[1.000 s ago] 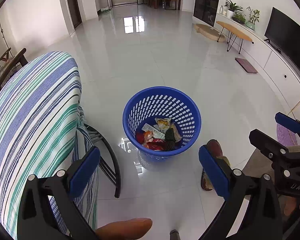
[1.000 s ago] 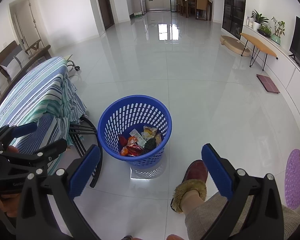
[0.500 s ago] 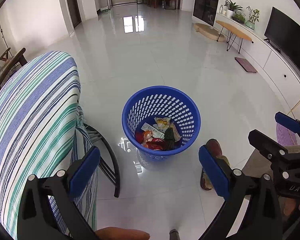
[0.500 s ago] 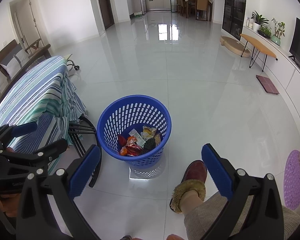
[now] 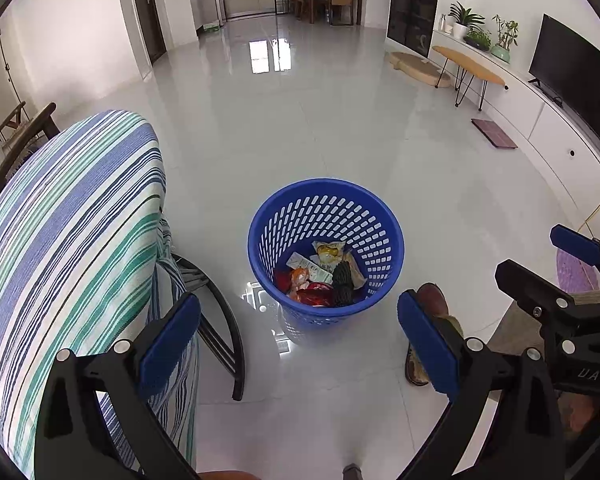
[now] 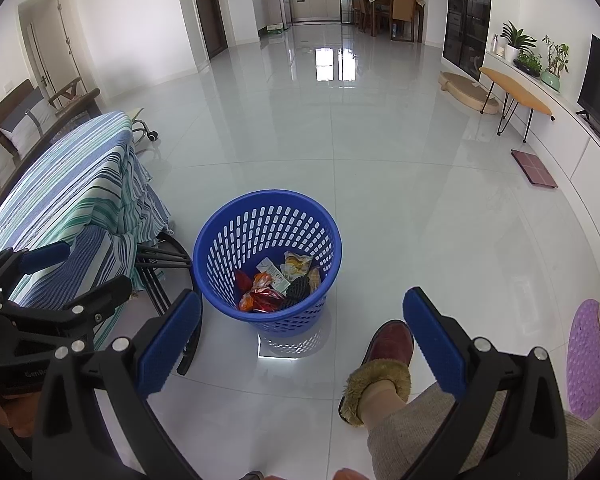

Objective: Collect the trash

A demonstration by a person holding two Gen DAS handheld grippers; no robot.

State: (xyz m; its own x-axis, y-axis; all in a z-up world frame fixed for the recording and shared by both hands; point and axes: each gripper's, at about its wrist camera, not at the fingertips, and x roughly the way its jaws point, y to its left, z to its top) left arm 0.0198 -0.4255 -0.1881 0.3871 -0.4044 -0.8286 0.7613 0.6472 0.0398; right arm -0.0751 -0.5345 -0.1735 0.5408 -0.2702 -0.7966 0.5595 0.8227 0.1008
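A blue perforated basket (image 5: pixel 296 216) (image 6: pixel 236 236) stands on the glossy floor. It holds several wrappers (image 5: pixel 320 276) (image 6: pixel 276 284), orange, red, yellow, white and one dark. My left gripper (image 5: pixel 300 340) hangs open and empty just short of the basket, above floor level. My right gripper (image 6: pixel 302 338) is also open and empty, nearer than the basket and slightly to its right. Each gripper shows in the other's view: the right one at the far right (image 5: pixel 556 280), the left one at the far left (image 6: pixel 56 276).
A striped cloth covers a table (image 5: pixel 60 240) (image 6: pixel 72 192) left of the basket, with dark curved legs (image 5: pixel 220 312) beneath. The person's slippered foot (image 6: pixel 384 364) (image 5: pixel 432 300) rests right of the basket. A purple mat (image 6: pixel 590 360), a TV unit and a side table (image 6: pixel 516 88) line the right wall.
Almost nothing has moved. The left wrist view has drifted slightly, and the fingertip at its bottom edge has slid nearly out of sight.
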